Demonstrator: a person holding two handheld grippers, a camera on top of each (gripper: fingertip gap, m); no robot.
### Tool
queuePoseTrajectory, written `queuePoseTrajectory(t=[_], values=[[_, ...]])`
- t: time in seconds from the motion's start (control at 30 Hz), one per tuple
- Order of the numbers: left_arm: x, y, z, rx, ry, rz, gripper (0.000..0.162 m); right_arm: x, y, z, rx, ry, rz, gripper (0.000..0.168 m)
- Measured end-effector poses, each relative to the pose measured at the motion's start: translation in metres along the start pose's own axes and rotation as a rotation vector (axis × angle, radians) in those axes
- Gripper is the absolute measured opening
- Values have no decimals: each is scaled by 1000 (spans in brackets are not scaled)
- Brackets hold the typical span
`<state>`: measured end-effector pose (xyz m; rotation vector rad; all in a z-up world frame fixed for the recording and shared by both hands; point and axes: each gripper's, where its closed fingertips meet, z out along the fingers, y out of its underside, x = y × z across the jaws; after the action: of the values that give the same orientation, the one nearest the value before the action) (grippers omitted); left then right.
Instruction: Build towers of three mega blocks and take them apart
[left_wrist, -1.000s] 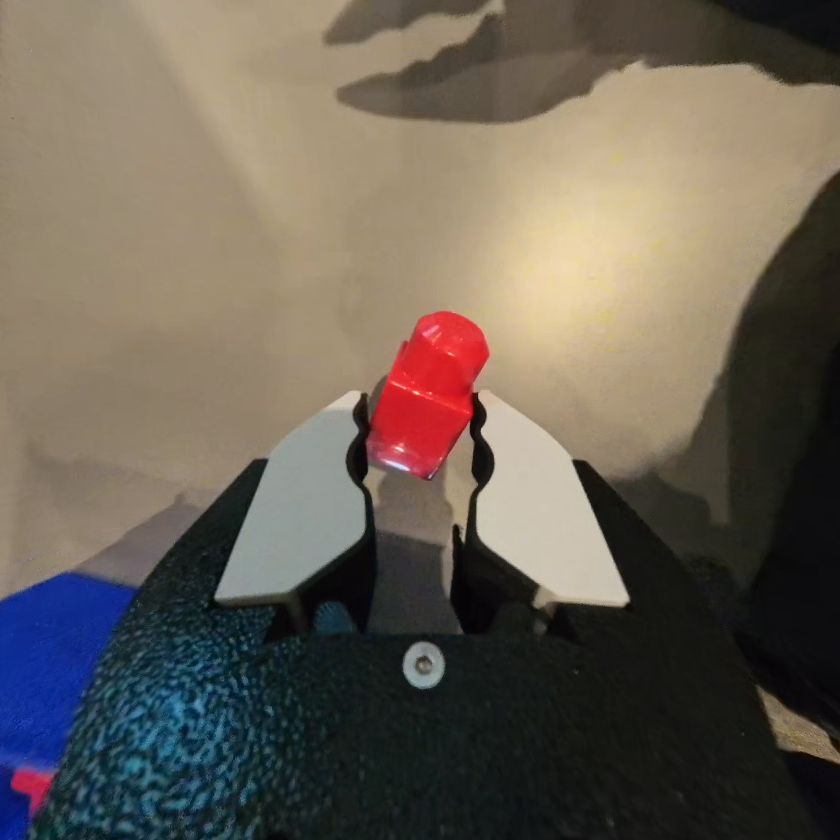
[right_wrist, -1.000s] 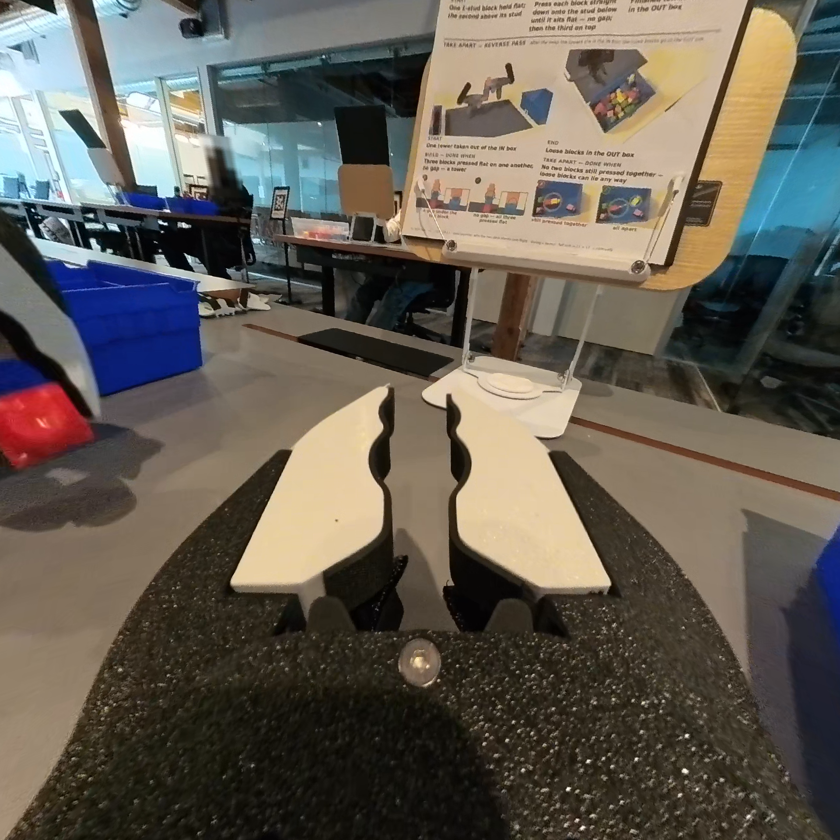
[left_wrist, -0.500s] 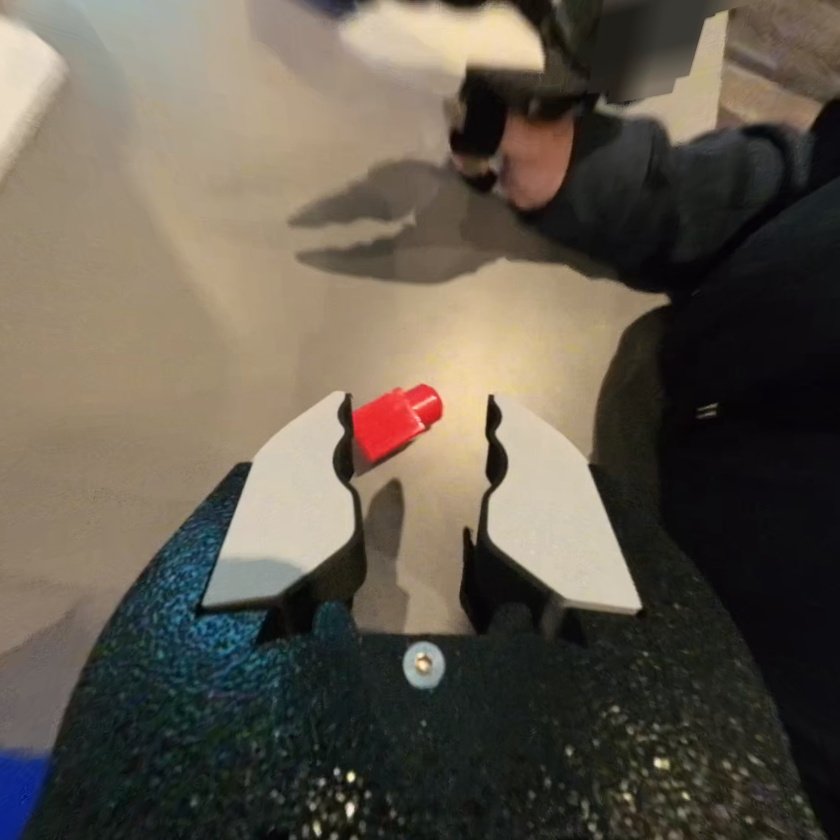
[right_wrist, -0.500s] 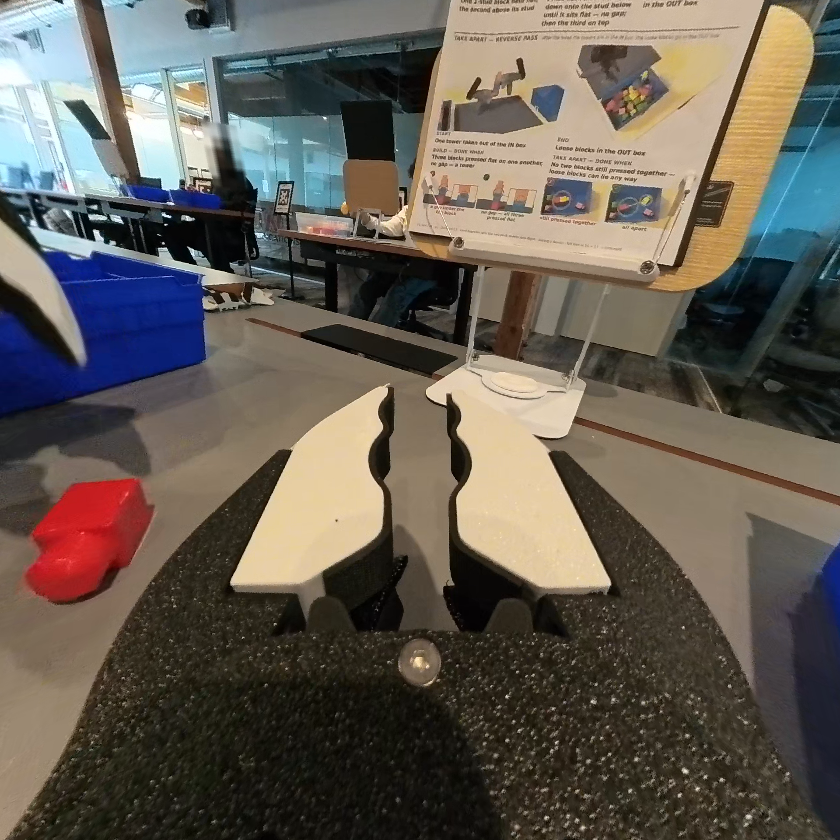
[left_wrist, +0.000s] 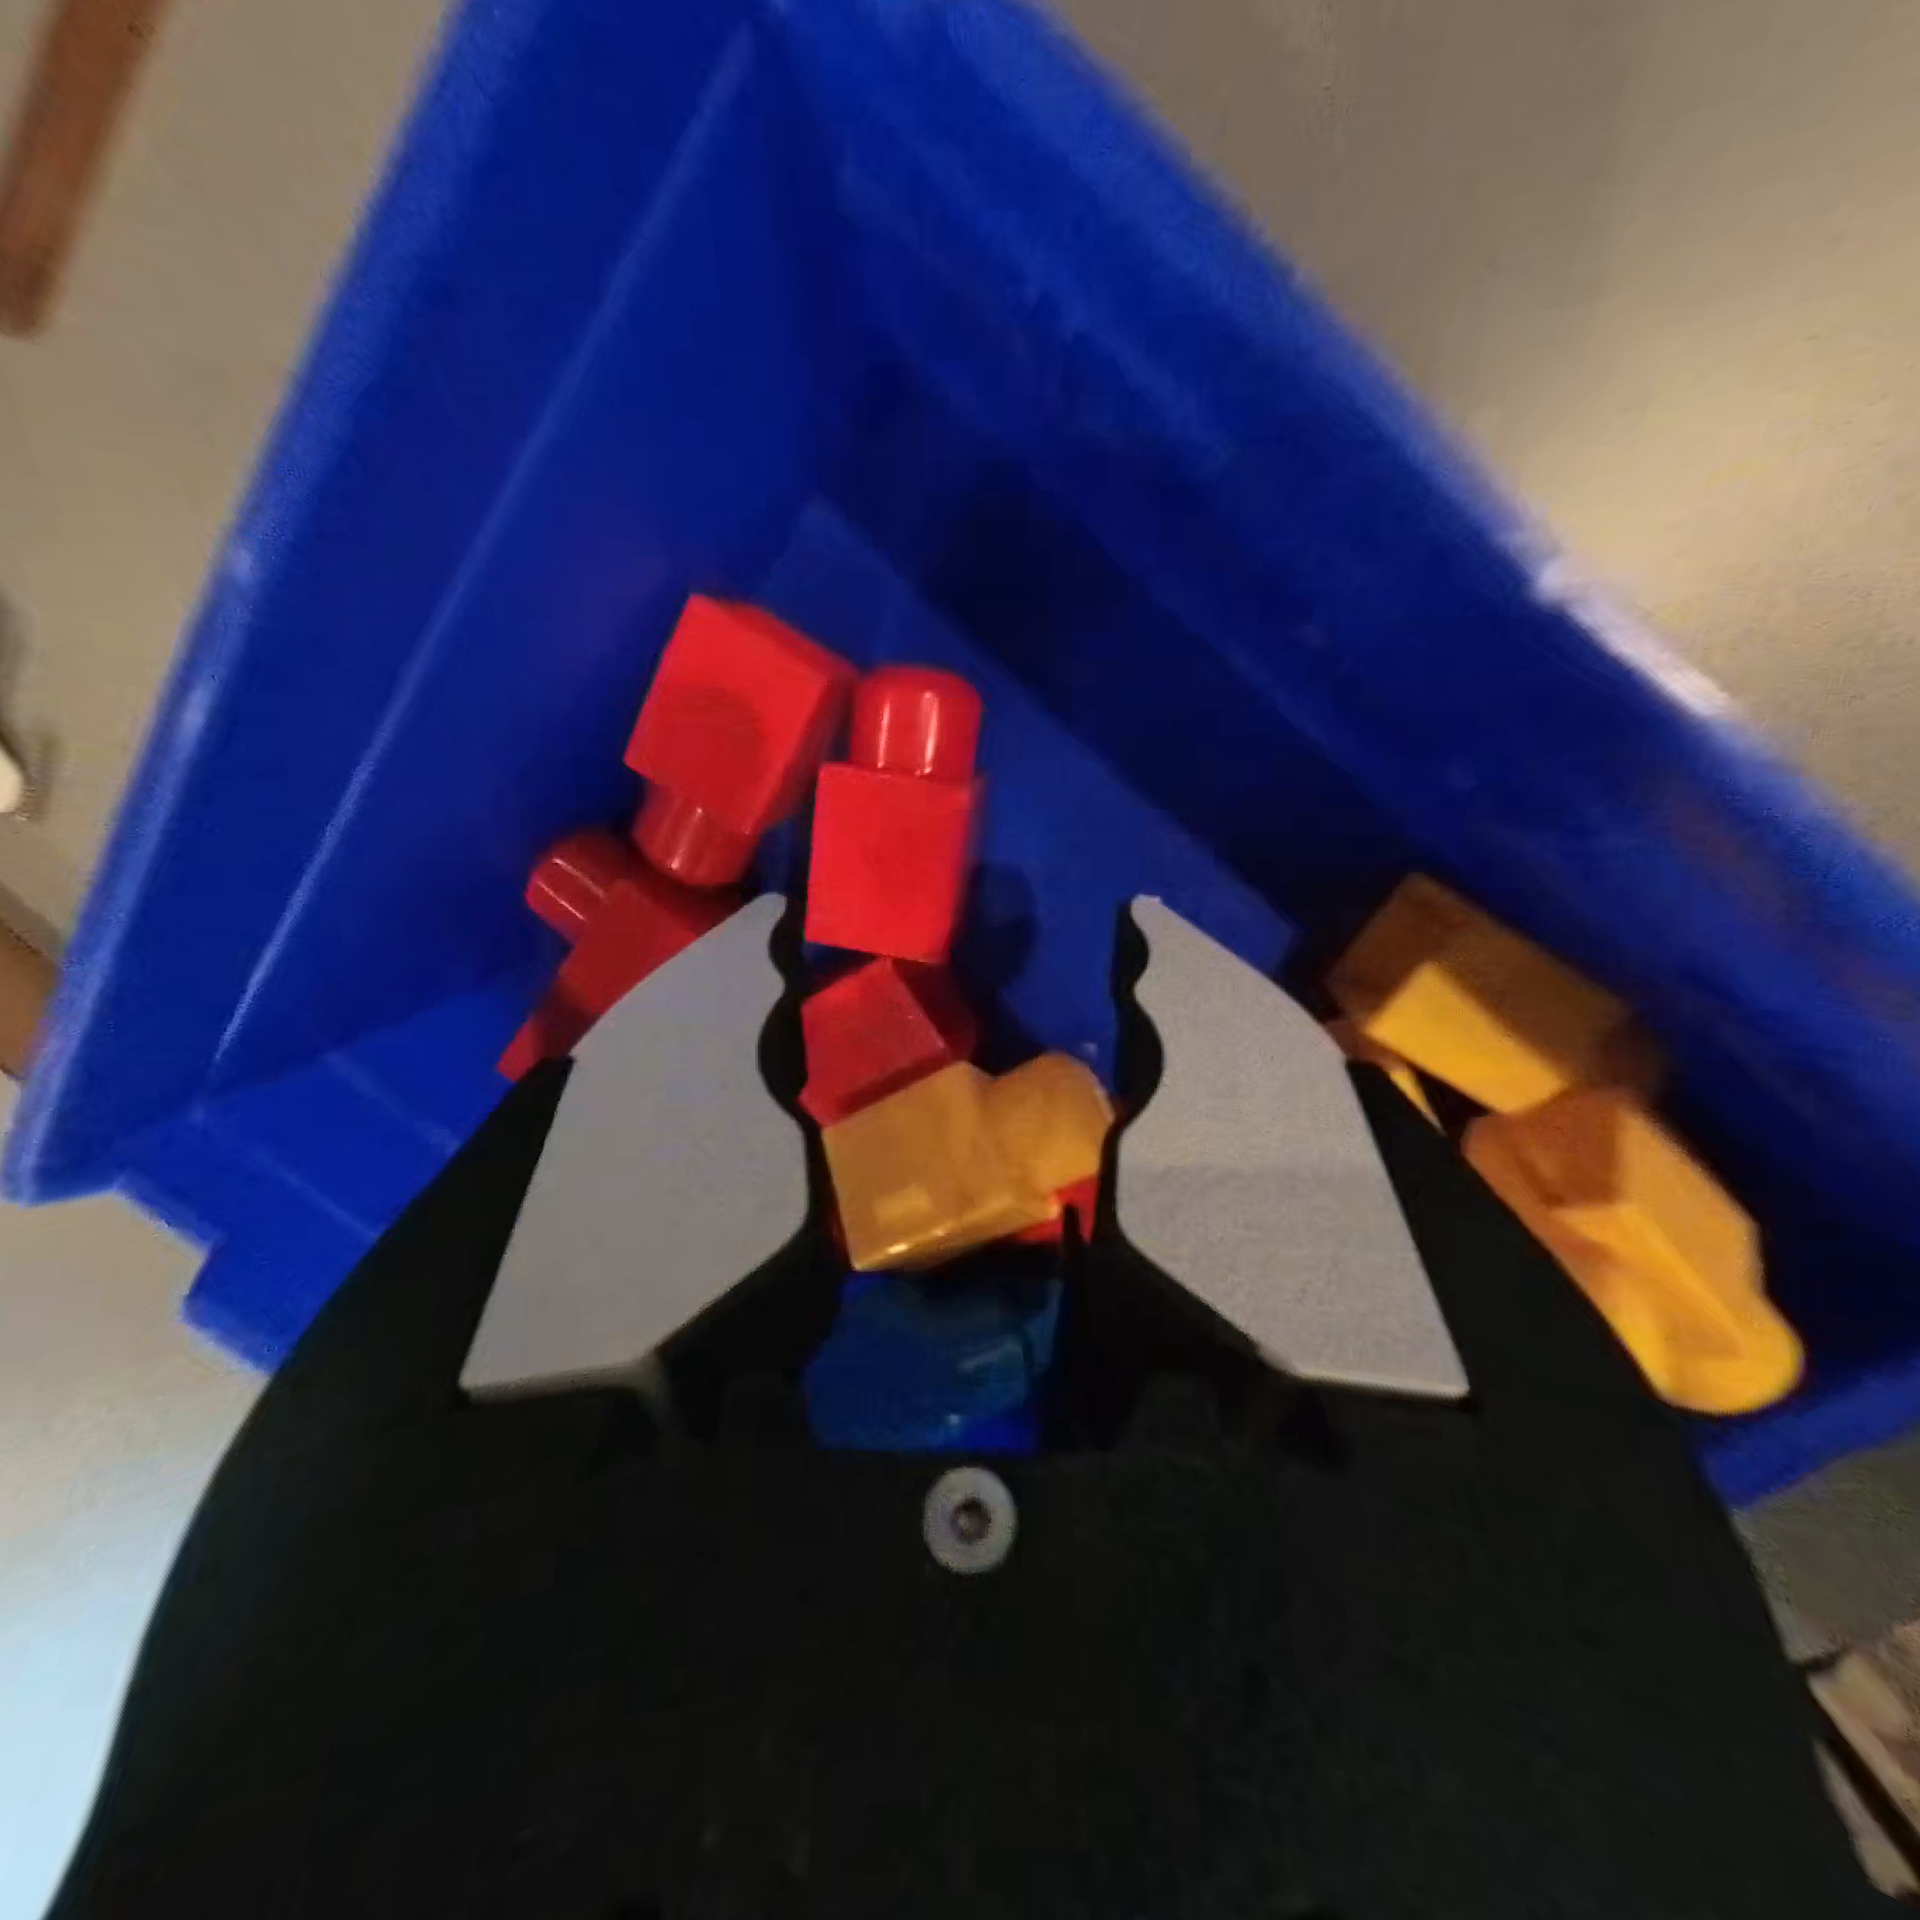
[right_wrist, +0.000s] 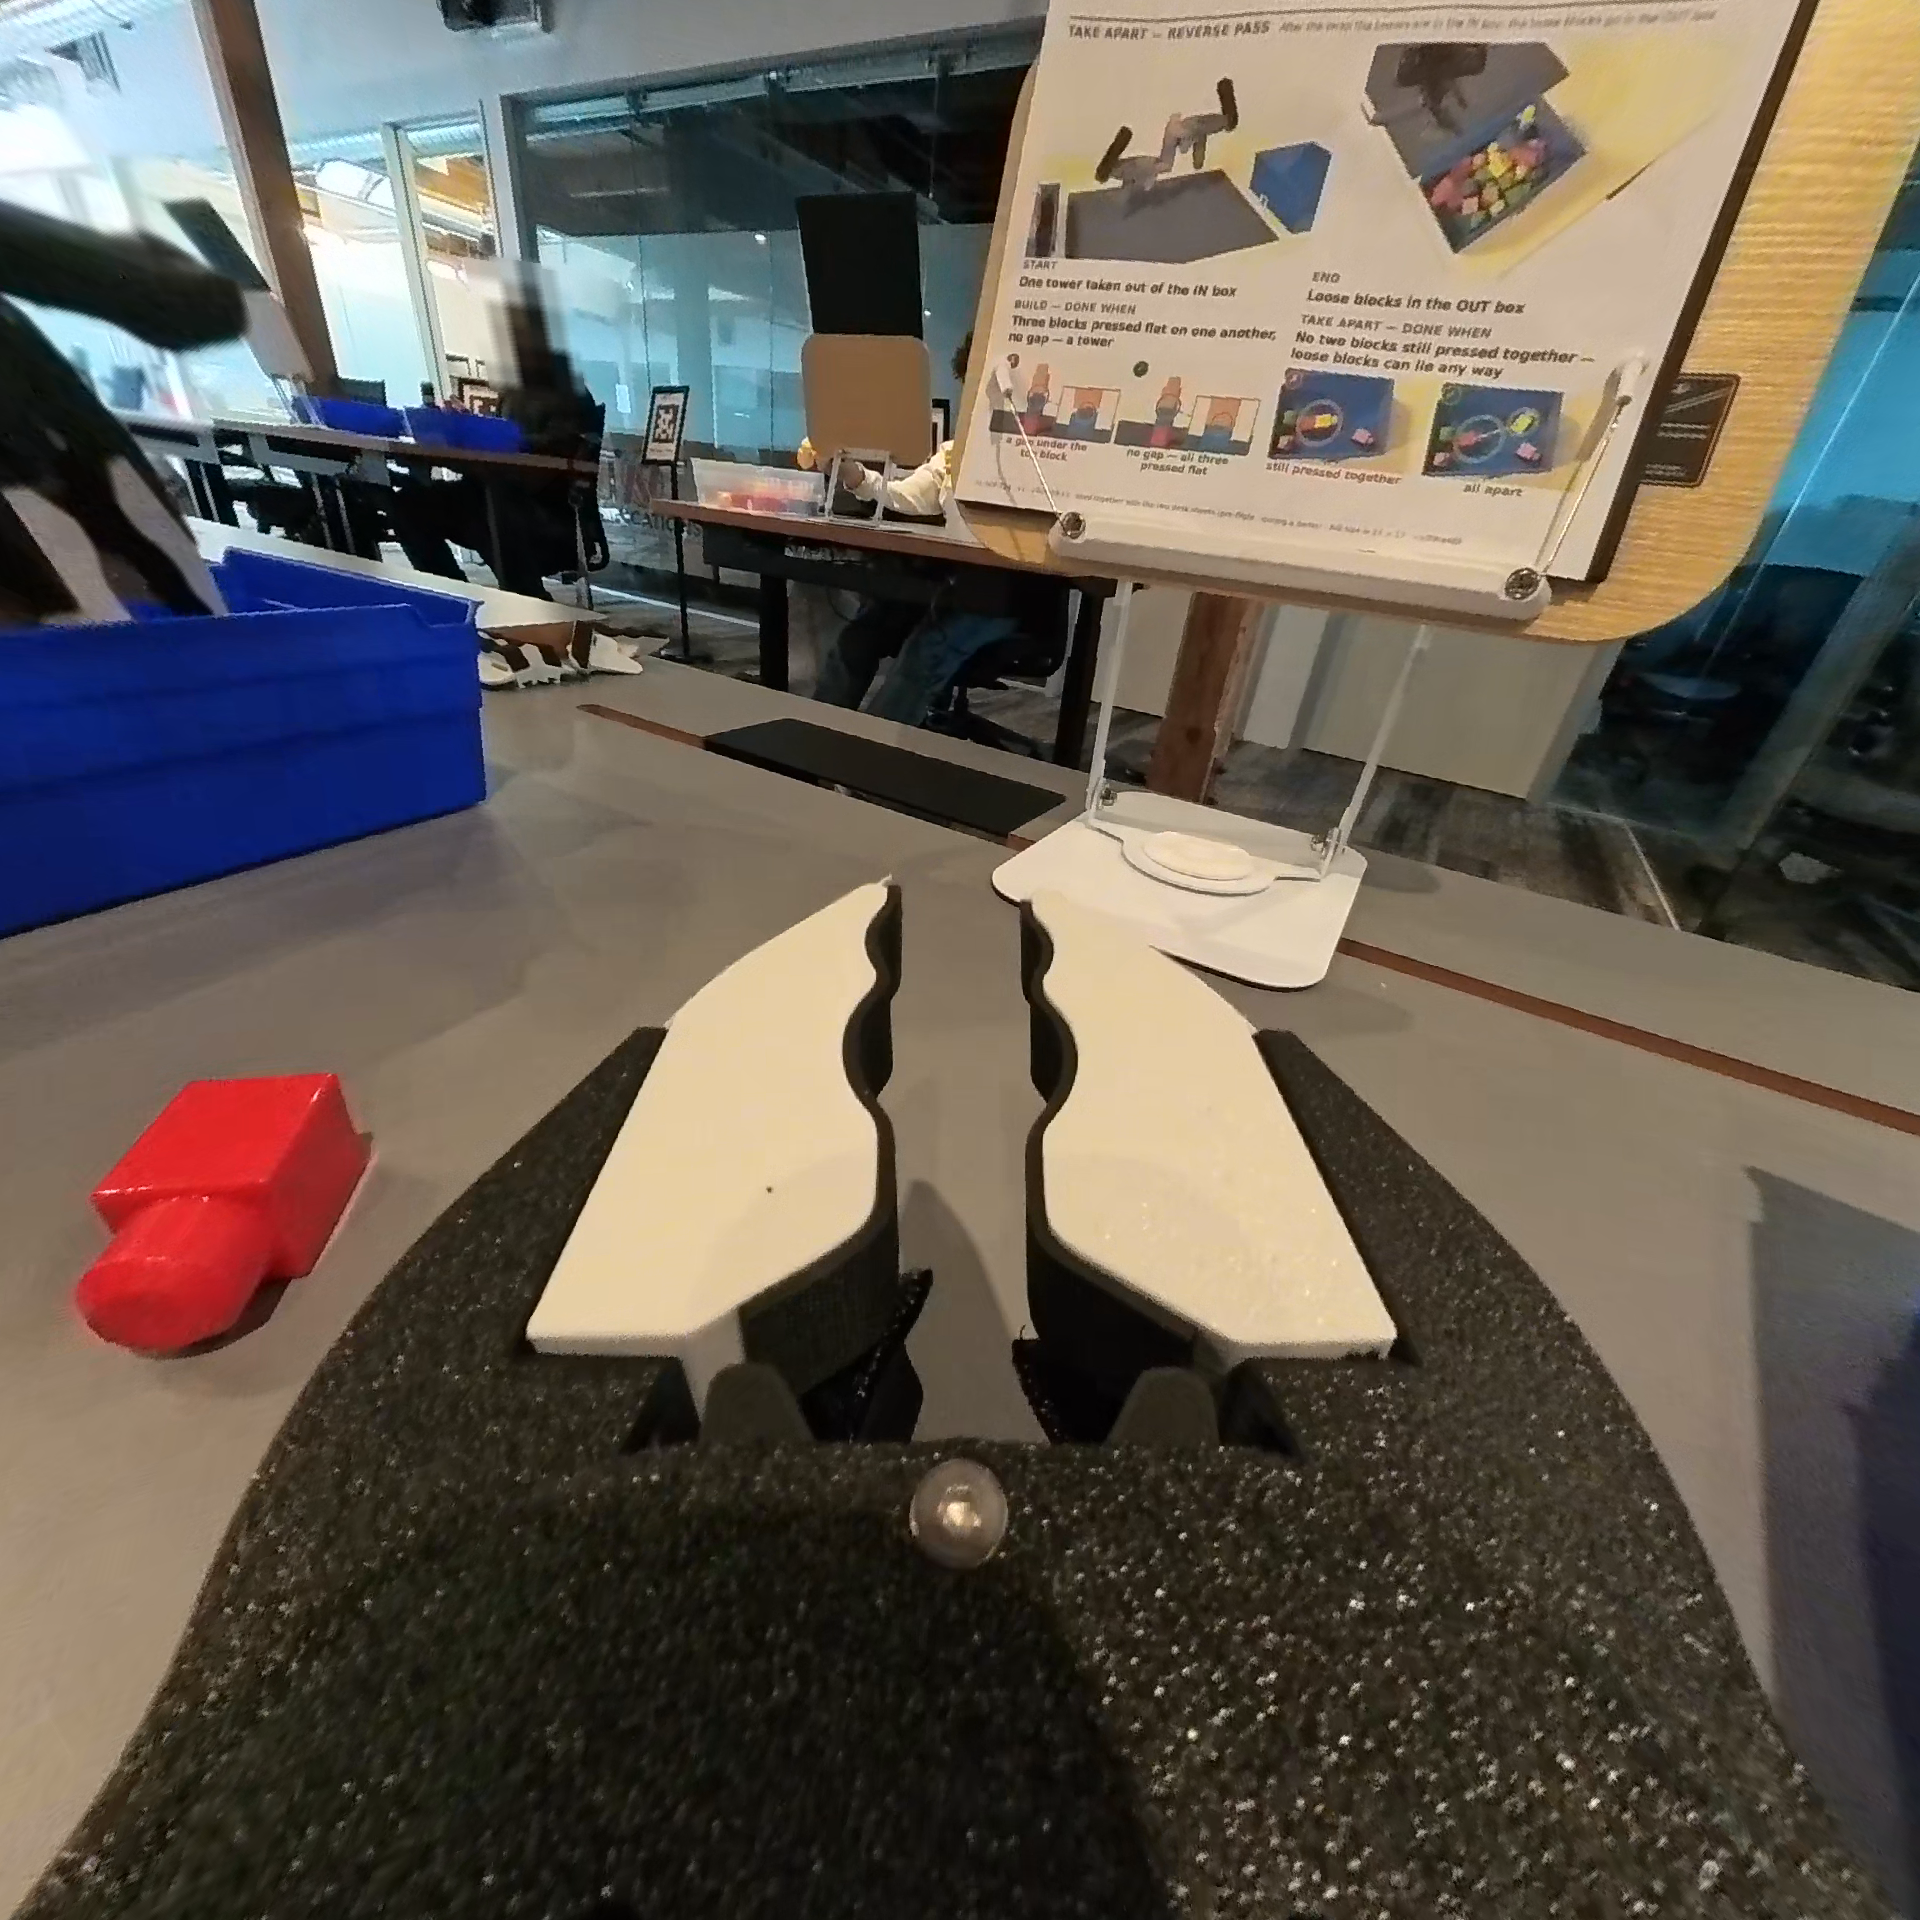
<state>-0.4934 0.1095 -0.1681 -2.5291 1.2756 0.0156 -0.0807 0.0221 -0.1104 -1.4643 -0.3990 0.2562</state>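
My left gripper (left_wrist: 956, 914) is open and empty, and hangs over a blue bin (left_wrist: 1091, 436). The bin holds several loose mega blocks: red ones (left_wrist: 894, 831), yellow ones (left_wrist: 1455, 997) and a blue one (left_wrist: 935, 1361). A red block (left_wrist: 883, 1029) and a yellow block (left_wrist: 966, 1153) lie below the gap between the fingers, untouched. In the right wrist view a single red block (right_wrist: 223, 1195) lies on its side on the grey table (right_wrist: 623, 883), left of my right gripper (right_wrist: 958, 899). That gripper is nearly shut and holds nothing. The left gripper (right_wrist: 94, 520) shows blurred above the bin (right_wrist: 239, 717).
An instruction board (right_wrist: 1351, 260) stands on a white base (right_wrist: 1174, 894) at the back of the table. A black strip (right_wrist: 883, 779) lies beside it. A blue shape shows at the right edge (right_wrist: 1907, 1403). People sit at desks behind.
My left gripper opened and left the red block on the table. It then swung over to the blue bin. My right gripper has stayed still.
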Motion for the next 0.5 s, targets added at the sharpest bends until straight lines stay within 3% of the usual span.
queuePoseTrajectory(t=[0.2, 0.3, 0.4, 0.5], values=[[-13, 15, 37, -155, 16, 6, 58, -1, 1, 0, -6, -3, -9, 21], [-5, 9, 43, -130, 87, 0, 35, -1, 1, 1, -6, -5, -10, 21], [-7, 8, 33, -128, 62, -15, 35, -1, 1, 1, -8, -4, -9, 21], [-11, -9, -6, -24, -49, -19, 35, -1, 0, 0, -2, -3, -8, 21]])
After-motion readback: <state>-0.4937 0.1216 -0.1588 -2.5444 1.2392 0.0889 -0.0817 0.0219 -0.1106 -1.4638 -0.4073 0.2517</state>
